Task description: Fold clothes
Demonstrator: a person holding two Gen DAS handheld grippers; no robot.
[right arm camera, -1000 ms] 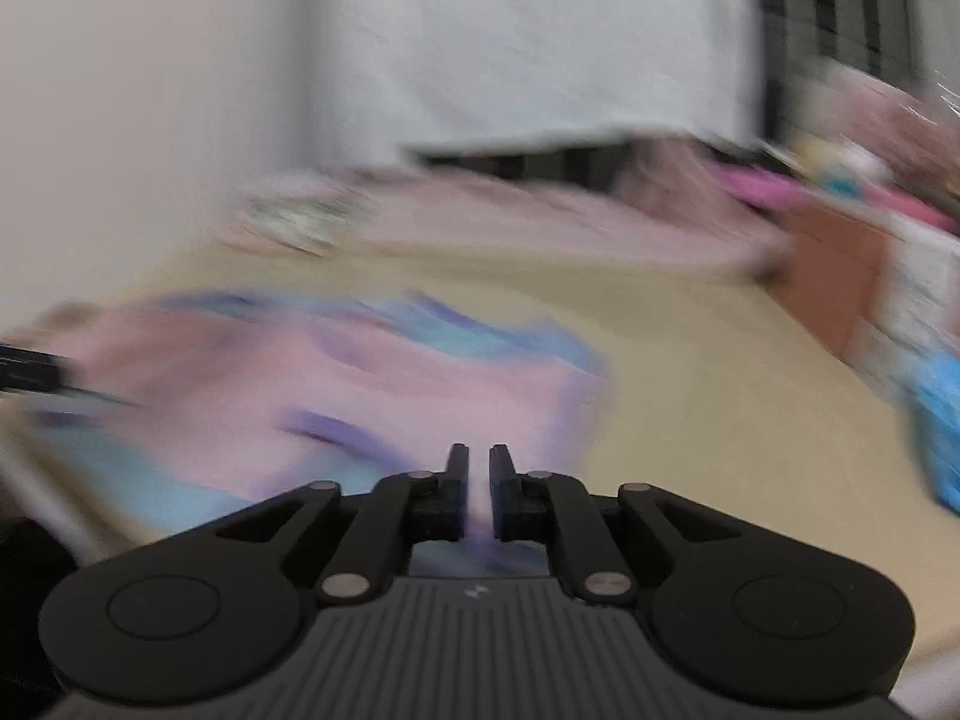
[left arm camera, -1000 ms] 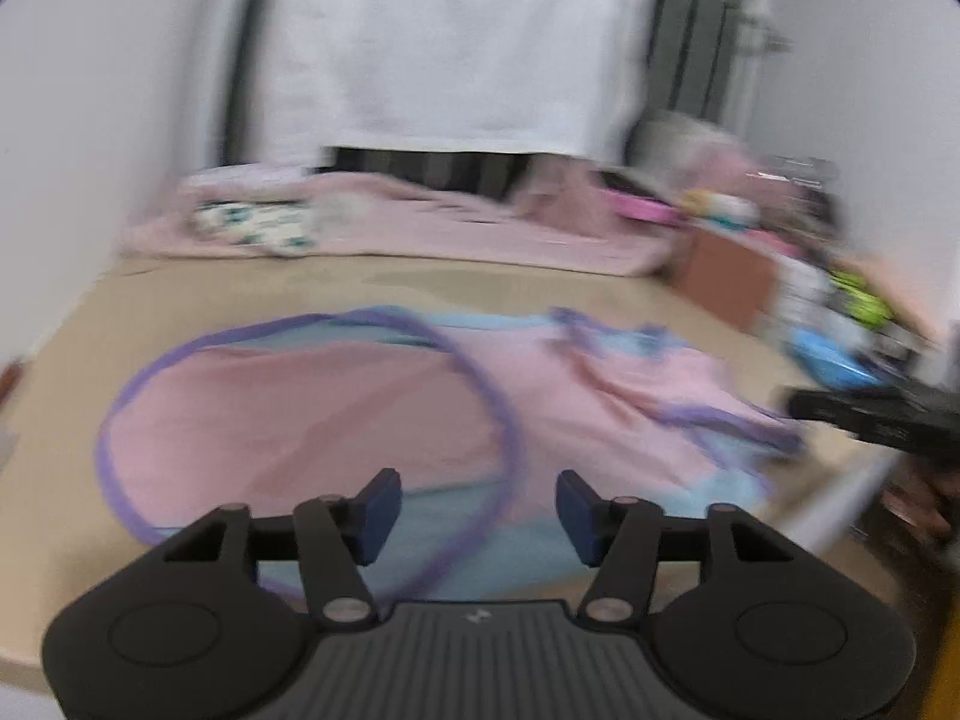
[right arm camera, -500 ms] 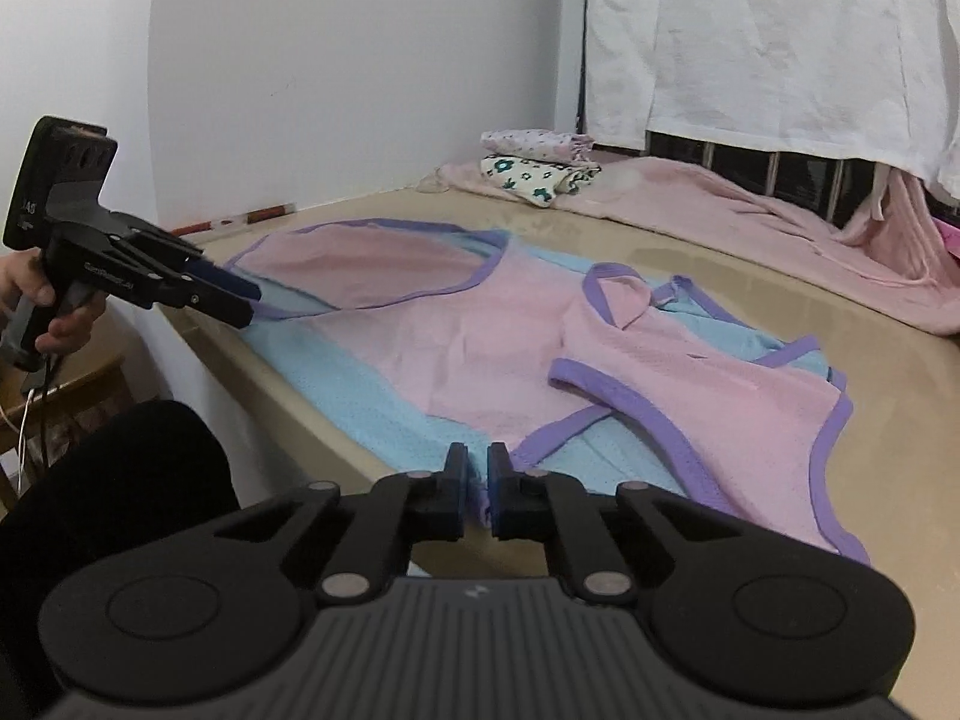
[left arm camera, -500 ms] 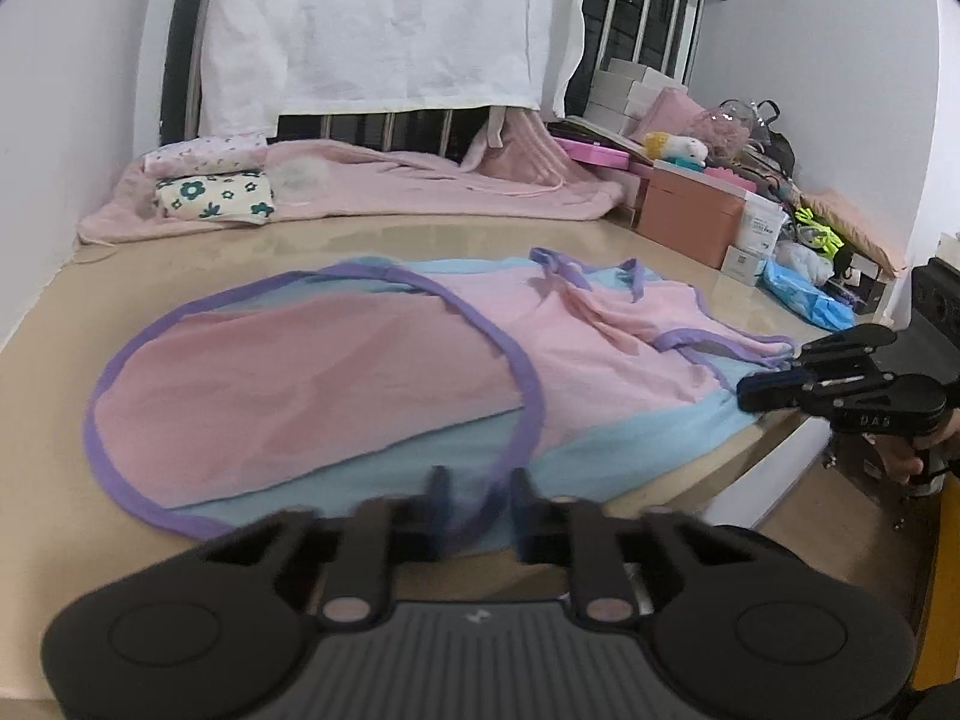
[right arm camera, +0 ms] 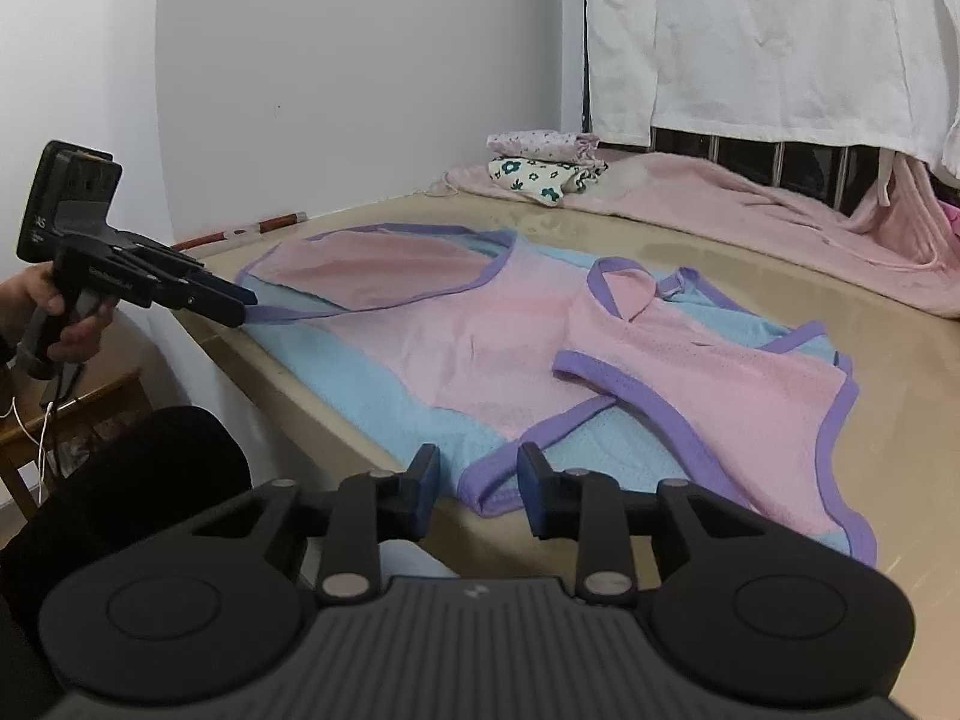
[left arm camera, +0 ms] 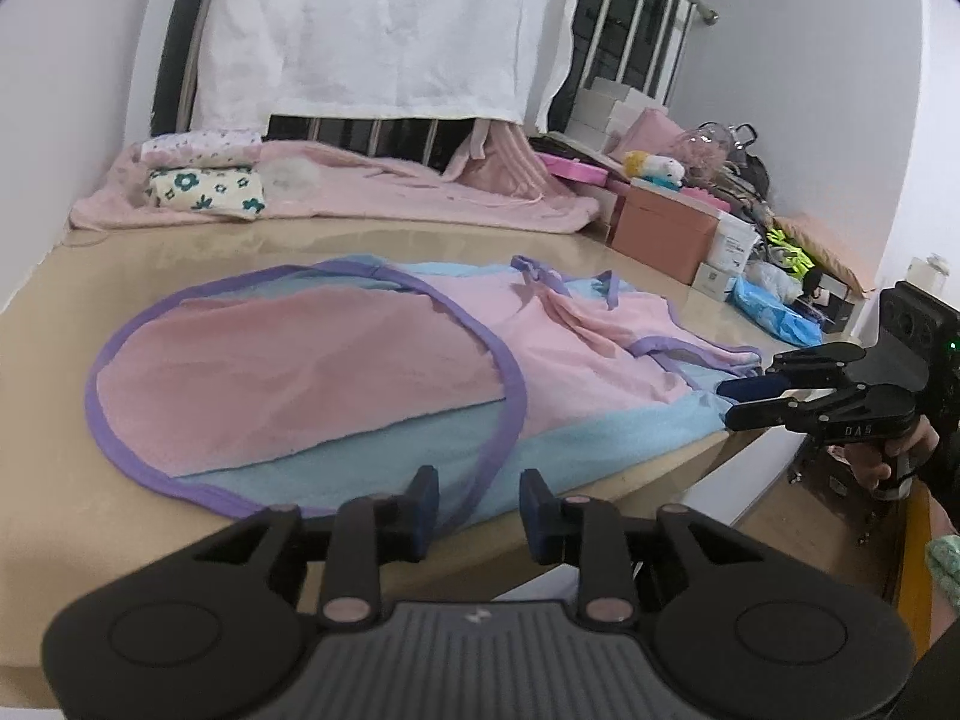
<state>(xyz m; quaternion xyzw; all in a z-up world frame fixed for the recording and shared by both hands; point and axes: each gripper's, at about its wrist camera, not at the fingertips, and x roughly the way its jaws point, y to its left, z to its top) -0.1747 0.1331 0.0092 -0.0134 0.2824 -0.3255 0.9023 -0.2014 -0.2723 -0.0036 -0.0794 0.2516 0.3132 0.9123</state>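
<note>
a pink and blue garment (left arm camera: 372, 372) with purple trim lies spread flat on the tan table (left arm camera: 54, 480), its near edge along the table's front edge. the left gripper (left arm camera: 478, 504) sits at that near edge, its jaws opening — the purple hem runs between the blue pads, which do not press on it. the right gripper (right arm camera: 478, 477) is at the other end of the garment, jaws also opening, a purple-edged corner lying between its pads, not pinched. folded floral clothes (right arm camera: 543, 171) rest on a pink blanket (right arm camera: 750, 204) at the far side — well apart from the garment.
</note>
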